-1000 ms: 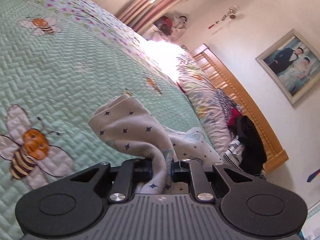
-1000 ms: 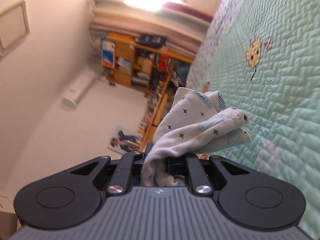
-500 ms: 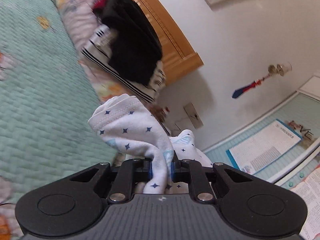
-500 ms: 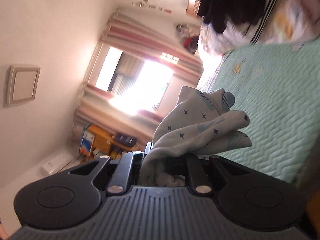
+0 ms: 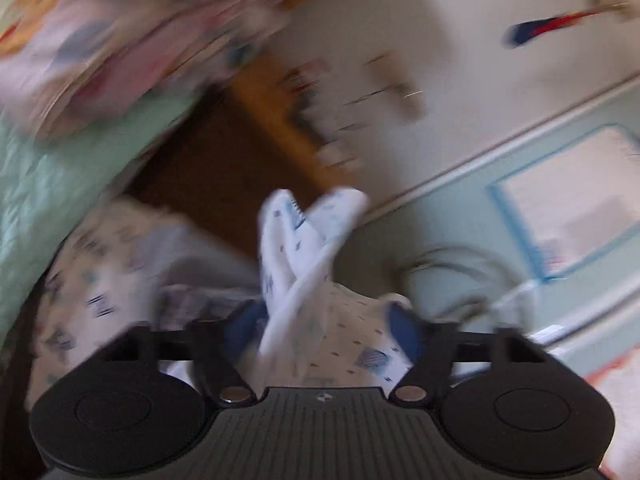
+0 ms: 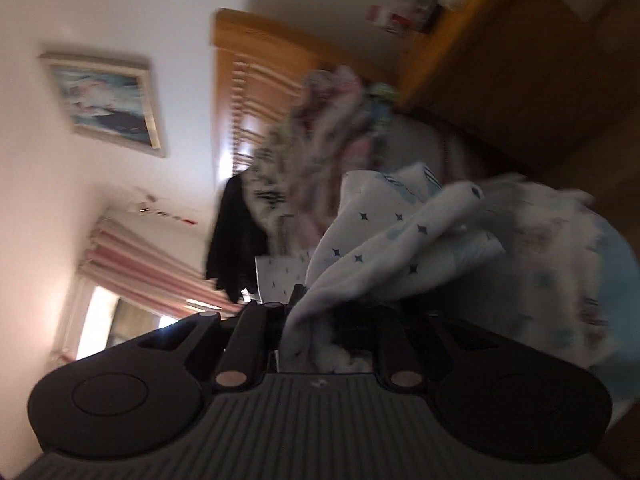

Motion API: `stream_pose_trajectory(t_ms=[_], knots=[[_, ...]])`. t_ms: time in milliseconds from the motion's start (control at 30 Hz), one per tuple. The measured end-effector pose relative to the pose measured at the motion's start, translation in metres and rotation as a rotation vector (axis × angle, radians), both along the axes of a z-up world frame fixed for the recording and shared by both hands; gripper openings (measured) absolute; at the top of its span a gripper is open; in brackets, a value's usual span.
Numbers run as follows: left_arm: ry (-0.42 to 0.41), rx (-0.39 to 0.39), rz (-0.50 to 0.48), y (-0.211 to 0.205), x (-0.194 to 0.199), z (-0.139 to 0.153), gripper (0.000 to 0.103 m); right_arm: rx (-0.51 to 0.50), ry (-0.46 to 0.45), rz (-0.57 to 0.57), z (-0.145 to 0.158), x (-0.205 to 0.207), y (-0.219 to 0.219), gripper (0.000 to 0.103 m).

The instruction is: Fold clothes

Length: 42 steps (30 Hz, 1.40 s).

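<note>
Overhead, star-print garment (image 6: 384,248) pinched in right gripper (image 6: 320,320), left gripper (image 5: 324,332) spread.

Motion-blurred bedding (image 5: 60,60) and wall picture (image 6: 108,100), details illegible

White star-print garment (image 5: 304,248) bunched, held aloft, trailing down beside green bedspread edge

No text, label, brand or number can be read in either view; motion blur smears both. The framed sheet (image 5: 568,216) on the pale green wall and the small packages (image 6: 404,16) on the wooden shelf show only illegible marks.
</note>
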<state>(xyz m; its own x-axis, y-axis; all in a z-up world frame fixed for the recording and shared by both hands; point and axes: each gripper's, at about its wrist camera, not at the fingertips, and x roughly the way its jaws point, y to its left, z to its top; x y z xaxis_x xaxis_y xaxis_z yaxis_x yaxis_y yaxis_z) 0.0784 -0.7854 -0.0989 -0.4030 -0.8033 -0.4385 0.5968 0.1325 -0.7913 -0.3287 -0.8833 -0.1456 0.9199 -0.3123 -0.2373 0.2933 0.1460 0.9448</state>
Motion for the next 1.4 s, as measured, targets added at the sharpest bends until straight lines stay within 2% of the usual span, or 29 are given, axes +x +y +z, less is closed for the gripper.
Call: stream_pose_trajectory(t_ms=[33,67,133,167,233,300,367,433,533,567,633,700,767,833,867,933,1000,1067,1133,1200,1300,1400], knots=[[-0.006,0.011,0.034,0.004,0.005,-0.007,0.084,0.062,0.03,-0.025,-0.021,-0.006,-0.004,0.024],[-0.012,0.021,0.067,0.007,0.01,-0.014,0.084,0.109,0.048,-0.046,-0.039,-0.011,-0.007,0.025],[-0.024,0.043,0.135,0.015,0.019,-0.029,0.088,0.11,-0.005,-0.054,-0.053,-0.016,-0.005,0.028],[-0.029,0.054,0.169,0.019,0.024,-0.036,0.094,0.104,-0.02,-0.059,-0.057,-0.018,-0.004,0.031],[-0.037,0.048,0.26,0.043,0.039,-0.032,0.097,0.048,0.032,-0.071,-0.05,-0.02,0.001,0.052],[-0.044,0.04,0.353,0.07,0.055,-0.026,0.098,0.037,0.123,-0.114,-0.042,-0.031,0.009,0.066],[-0.029,0.022,0.364,0.094,0.052,-0.021,0.098,0.024,0.264,-0.175,-0.029,-0.042,0.017,0.066],[-0.013,0.003,0.366,0.118,0.048,-0.016,0.098,-0.035,0.438,-0.255,-0.013,-0.046,0.026,0.066],[0.012,-0.025,0.369,0.154,0.042,-0.008,0.1,-0.192,0.503,-0.382,0.023,-0.049,0.042,0.067],[0.021,-0.034,0.37,0.166,0.04,-0.006,0.1,-0.254,0.431,-0.372,0.035,-0.045,0.046,0.067],[0.037,-0.052,0.371,0.19,0.036,-0.001,0.101,-0.325,0.218,-0.287,0.051,-0.029,0.044,0.07],[0.054,-0.071,0.373,0.214,0.032,0.004,0.101,-0.251,0.063,-0.163,0.045,-0.003,0.026,0.072],[0.064,-0.071,0.374,0.239,0.026,0.006,0.101,-0.136,0.087,-0.13,0.019,0.023,0.009,0.073],[0.043,-0.027,0.365,0.263,0.019,0.005,0.101,-0.02,0.186,-0.1,-0.02,0.048,-0.001,0.07],[0.029,-0.008,0.363,0.274,0.017,0.004,0.101,-0.005,0.218,-0.112,-0.03,0.055,-0.001,0.068],[-0.011,0.034,0.371,0.299,0.016,0.004,0.101,-0.049,0.232,-0.146,-0.025,0.062,0.006,0.069],[-0.039,0.059,0.412,0.331,0.018,0.003,0.102,-0.129,0.281,-0.148,-0.004,0.074,0.02,0.072],[-0.027,0.065,0.484,0.367,0.023,0.001,0.102,-0.262,0.302,-0.12,0.02,0.088,0.041,0.075],[-0.014,0.068,0.566,0.404,0.027,0.0,0.102,-0.405,0.308,-0.062,0.042,0.112,0.067,0.088],[-0.044,0.08,0.645,0.44,0.027,0.003,0.102,-0.485,0.269,0.033,0.057,0.141,0.092,0.092],[-0.142,0.118,0.755,0.493,0.022,0.013,0.102,-0.551,0.217,0.238,0.074,0.194,0.139,0.092],[-0.239,0.15,0.85,0.544,0.012,0.027,0.102,-0.69,0.263,0.462,0.08,0.26,0.211,0.092]])
